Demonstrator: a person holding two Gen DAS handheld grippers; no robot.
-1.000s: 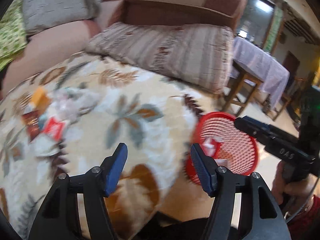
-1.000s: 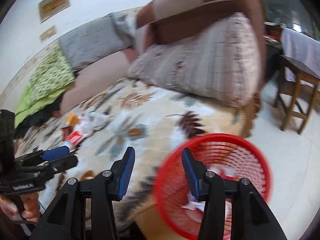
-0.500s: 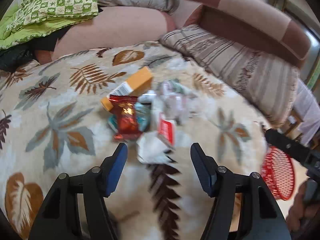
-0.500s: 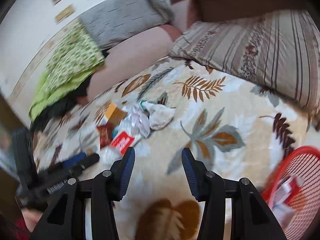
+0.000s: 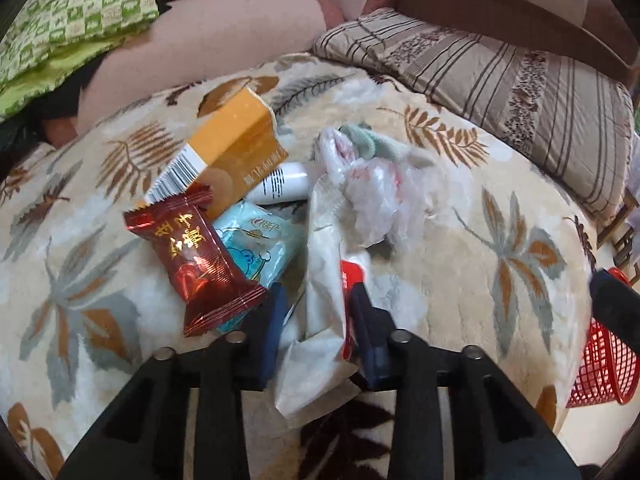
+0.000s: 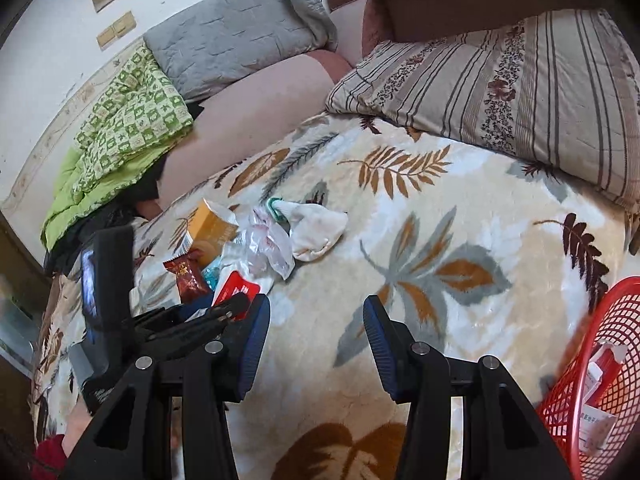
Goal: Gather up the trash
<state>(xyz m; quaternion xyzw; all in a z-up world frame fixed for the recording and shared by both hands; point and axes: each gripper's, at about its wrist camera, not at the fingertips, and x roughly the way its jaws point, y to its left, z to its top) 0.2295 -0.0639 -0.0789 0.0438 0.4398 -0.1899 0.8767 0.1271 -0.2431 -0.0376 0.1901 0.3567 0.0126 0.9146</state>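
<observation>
At lower centre of the left wrist view, my left gripper (image 5: 318, 322) has its blue fingers closed on a crumpled white-and-red plastic wrapper (image 5: 324, 280) lying on the leaf-patterned fleece blanket (image 5: 480, 216). My right gripper (image 6: 316, 340) stands open and empty, with the red mesh plastic basket (image 6: 600, 380) at the lower right of its frame.

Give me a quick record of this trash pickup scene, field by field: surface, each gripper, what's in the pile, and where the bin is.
surface: leaf-patterned blanket on a sofa
left gripper: fingers on either side of a white wrapper with a red label, narrowed around it; full grip not certain
right gripper: open, empty, over bare blanket
trash pile: orange box, dark red snack packet, light blue packet, small white tube, crumpled clear plastic, white cloth
bin: red mesh basket at the blanket's right edge, some wrappers already inside
</observation>
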